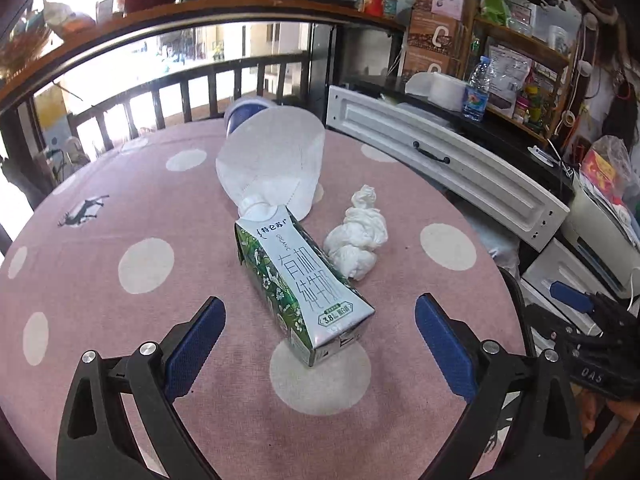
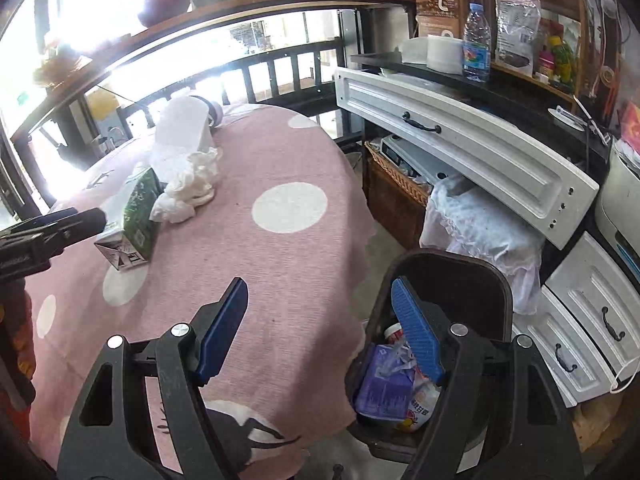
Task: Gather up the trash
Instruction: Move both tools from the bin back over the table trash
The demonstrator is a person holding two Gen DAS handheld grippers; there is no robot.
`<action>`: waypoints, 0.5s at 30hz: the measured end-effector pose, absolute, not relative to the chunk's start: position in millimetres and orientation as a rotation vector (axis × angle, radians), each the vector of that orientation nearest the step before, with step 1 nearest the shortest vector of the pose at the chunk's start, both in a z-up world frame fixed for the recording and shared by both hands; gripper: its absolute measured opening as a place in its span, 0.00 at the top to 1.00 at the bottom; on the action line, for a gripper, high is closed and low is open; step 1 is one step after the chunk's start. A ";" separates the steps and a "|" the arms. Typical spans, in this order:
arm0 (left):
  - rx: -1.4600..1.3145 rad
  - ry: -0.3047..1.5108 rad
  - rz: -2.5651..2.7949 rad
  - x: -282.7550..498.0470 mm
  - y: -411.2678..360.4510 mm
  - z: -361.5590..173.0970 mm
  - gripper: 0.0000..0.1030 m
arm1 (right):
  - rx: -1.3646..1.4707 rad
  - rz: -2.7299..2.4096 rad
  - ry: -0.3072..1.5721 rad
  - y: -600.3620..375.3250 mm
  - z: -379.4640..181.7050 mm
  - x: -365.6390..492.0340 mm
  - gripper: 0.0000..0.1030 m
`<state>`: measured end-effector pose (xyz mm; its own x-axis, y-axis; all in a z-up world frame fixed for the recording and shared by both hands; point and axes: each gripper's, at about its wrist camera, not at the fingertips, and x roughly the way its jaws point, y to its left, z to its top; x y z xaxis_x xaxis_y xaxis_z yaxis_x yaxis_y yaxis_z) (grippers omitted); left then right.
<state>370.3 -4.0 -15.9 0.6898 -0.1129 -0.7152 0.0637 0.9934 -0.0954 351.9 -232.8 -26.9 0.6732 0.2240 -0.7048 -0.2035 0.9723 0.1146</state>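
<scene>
A green and white milk carton (image 1: 298,282) lies on its side on the pink dotted tablecloth (image 1: 120,208), its base toward me. A crumpled white tissue (image 1: 358,240) lies just right of it. A crushed clear plastic bottle with a blue cap (image 1: 272,160) lies behind them. My left gripper (image 1: 316,320) is open, its fingers either side of the carton's near end without touching it. My right gripper (image 2: 320,320) is open and empty above the table's right edge, by a dark trash bin (image 2: 472,280) holding wrappers. The carton (image 2: 136,216) and tissue (image 2: 188,188) also show there.
A white drawer unit (image 2: 460,148) stands right of the table, over a wicker basket (image 2: 396,176) and a white bag (image 2: 480,232). Cluttered shelves with a water bottle (image 2: 476,44) stand behind. A dark railing (image 1: 180,92) runs behind the table.
</scene>
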 end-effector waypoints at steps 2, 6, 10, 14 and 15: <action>-0.063 0.851 -0.087 386.5 -3.4 -19.8 0.10 | 0.022 0.250 0.796 -227.9 -26.6 350.9 0.28; 0.001 0.936 -0.078 405.1 -8.0 -30.0 0.14 | 0.029 0.253 0.803 -227.0 -28.6 345.2 0.28; -0.010 1.007 -0.075 418.0 -3.4 -40.8 0.18 | 0.028 0.239 0.813 -233.5 -32.1 340.6 0.28; 0.005 1.055 -0.071 430.3 -5.1 -47.5 0.21 | 0.033 0.234 0.826 -234.2 -33.9 340.3 0.28; 0.020 1.062 -0.065 432.8 -5.6 -49.3 0.22 | 0.035 0.237 0.826 -233.6 -33.5 340.4 0.28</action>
